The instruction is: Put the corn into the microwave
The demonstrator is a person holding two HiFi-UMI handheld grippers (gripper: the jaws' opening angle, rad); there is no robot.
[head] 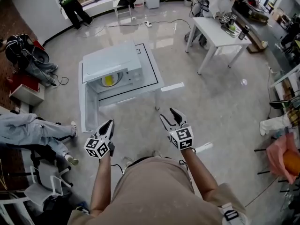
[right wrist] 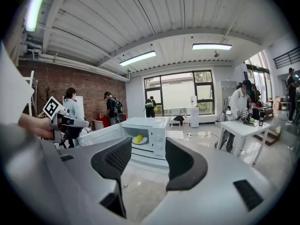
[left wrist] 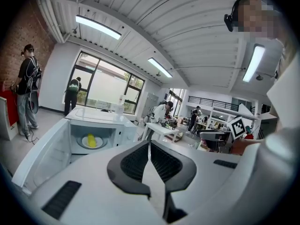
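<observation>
A white microwave (head: 115,60) stands on a low white table (head: 152,81) ahead of me, its door (head: 88,108) swung wide open. The yellow corn (head: 108,80) lies on the plate inside the cavity. Both grippers hang in the air in front of the microwave, well short of it. My left gripper (head: 110,123) is shut with nothing in it, its pads meeting in the left gripper view (left wrist: 149,149), which also shows the corn (left wrist: 92,140). My right gripper (head: 168,114) is open and empty; between its jaws in the right gripper view (right wrist: 147,156) I see the corn (right wrist: 138,138).
A white desk (head: 213,32) with a person working at it stands at the far right. A person (head: 28,128) sits on a chair at the left, next to bags (head: 28,60). Another person (head: 72,3) stands by the far windows. Orange cloth (head: 281,156) hangs at the right.
</observation>
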